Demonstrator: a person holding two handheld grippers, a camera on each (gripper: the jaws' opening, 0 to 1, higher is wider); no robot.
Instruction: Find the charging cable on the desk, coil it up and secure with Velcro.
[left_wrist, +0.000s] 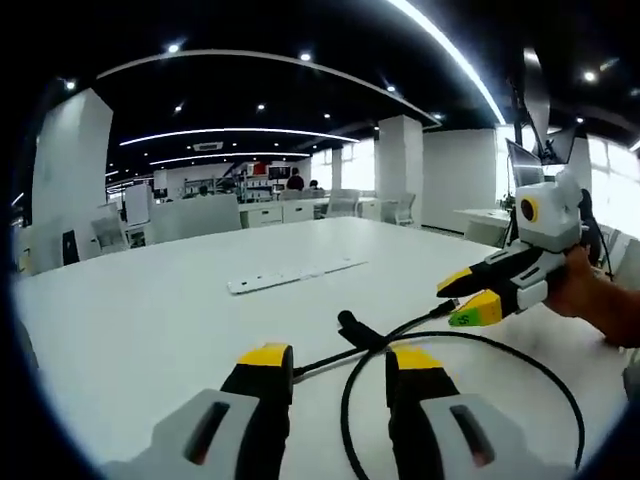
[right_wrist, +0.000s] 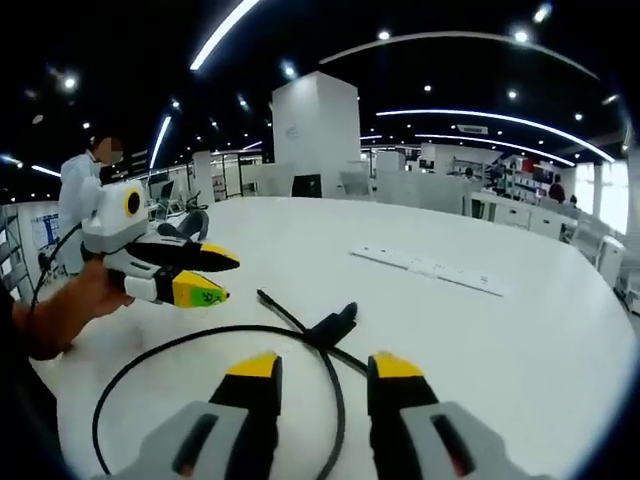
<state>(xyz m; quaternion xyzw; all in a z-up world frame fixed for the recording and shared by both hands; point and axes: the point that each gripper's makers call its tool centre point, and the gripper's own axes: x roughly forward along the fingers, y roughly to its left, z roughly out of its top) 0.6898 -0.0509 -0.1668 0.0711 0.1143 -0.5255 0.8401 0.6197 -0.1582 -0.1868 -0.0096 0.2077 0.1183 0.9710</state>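
Observation:
A black charging cable (left_wrist: 520, 365) lies in a loose loop on the white desk (left_wrist: 150, 310). A black Velcro strap (left_wrist: 355, 328) sits on it near where the strands cross. My left gripper (left_wrist: 340, 358) hovers open over the loop's near side, with a strand running under the gap. The right gripper (left_wrist: 466, 297) comes in from the right in a hand, with its jaws apart near one strand. In the right gripper view the cable (right_wrist: 150, 360) curves left, the strap (right_wrist: 335, 322) lies ahead of my open right gripper (right_wrist: 325, 367), and the left gripper (right_wrist: 212, 277) hangs at left.
A flat white power strip (left_wrist: 295, 273) (right_wrist: 430, 268) lies further out on the desk. Office desks, chairs and pillars stand beyond. A person in white (right_wrist: 80, 190) stands at the far left. A monitor (left_wrist: 525, 165) is at the right.

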